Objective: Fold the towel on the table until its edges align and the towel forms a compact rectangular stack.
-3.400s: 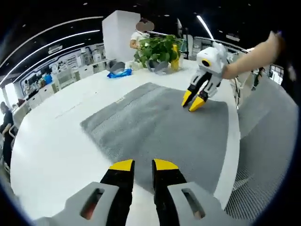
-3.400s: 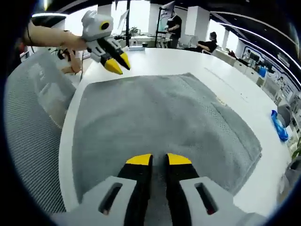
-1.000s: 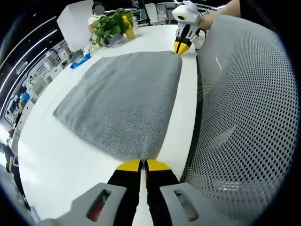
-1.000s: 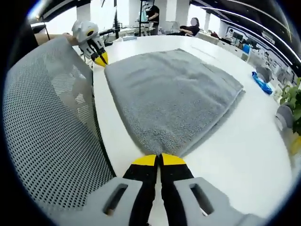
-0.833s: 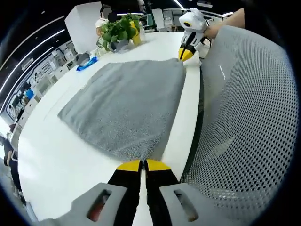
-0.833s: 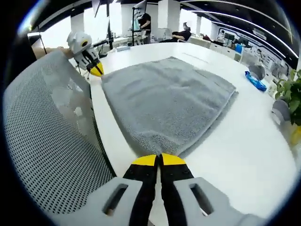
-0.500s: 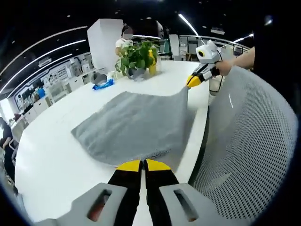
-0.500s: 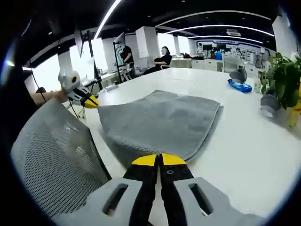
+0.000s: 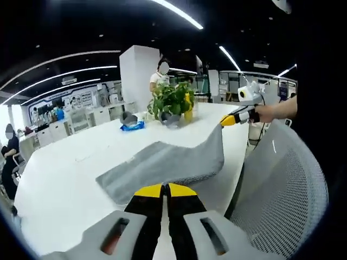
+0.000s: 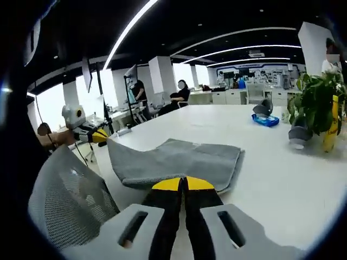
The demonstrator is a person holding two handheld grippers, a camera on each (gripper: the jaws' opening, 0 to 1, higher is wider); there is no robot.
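Left gripper [image 9: 165, 190]: two black jaws with yellow tips, set in a pale grey moulded body with one slotted recess on each side; the left recess shows an orange-red glint inside. Right gripper [image 10: 183, 184]: same build, black jaws, yellow tips, grey body, two dark slots. Seen from the other view, each unit has a white rounded housing [image 9: 247, 94] behind its yellow tips. Bare forearm [image 9: 279, 110] behind the housing, no sleeve visible.
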